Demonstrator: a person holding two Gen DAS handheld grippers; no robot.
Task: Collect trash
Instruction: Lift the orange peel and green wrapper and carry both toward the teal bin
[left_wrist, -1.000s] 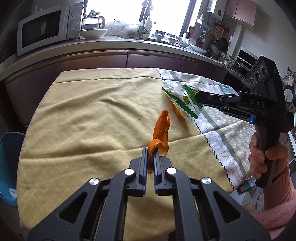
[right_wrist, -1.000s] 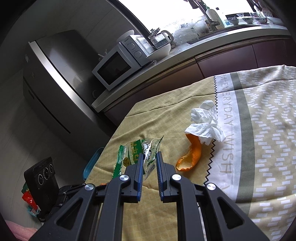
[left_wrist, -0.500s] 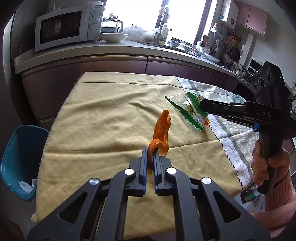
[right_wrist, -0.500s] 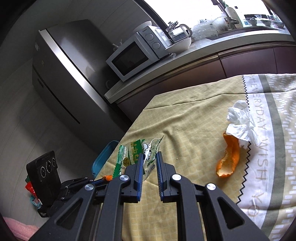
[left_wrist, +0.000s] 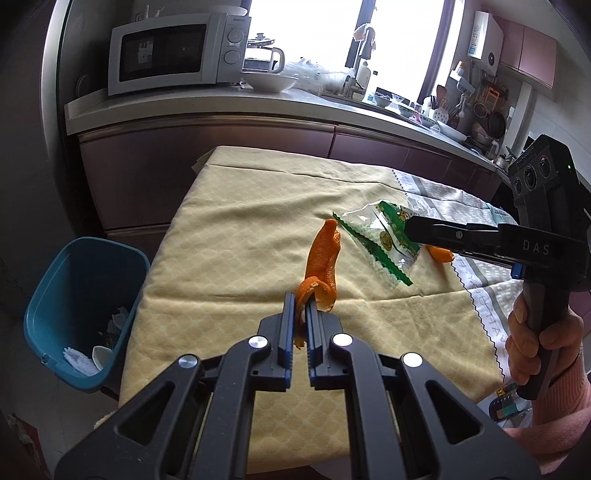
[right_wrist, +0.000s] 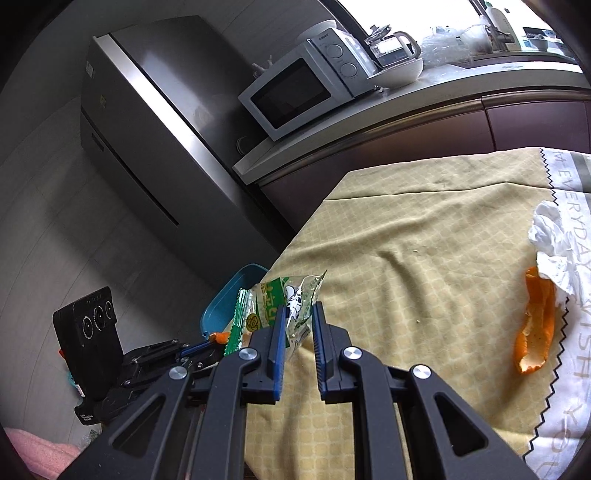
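Left gripper (left_wrist: 300, 314) clamped on orange peel (left_wrist: 324, 264), long axis pointing away; right gripper (right_wrist: 298, 325) pinching green wrapper (right_wrist: 275, 308). Blue bin (left_wrist: 83, 306) sits down-left of the left gripper, nearer it. Versus a second ago: bin fully in view, both loads carried closer.

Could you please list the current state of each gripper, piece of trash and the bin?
left gripper: shut on orange peel, lifted off the table.
right gripper: shut on snack wrapper, lifted.
second orange peel: lying on the tablecloth.
crumpled tissue: lying on the tablecloth, overlapping that peel.
blue bin: open, some trash inside.
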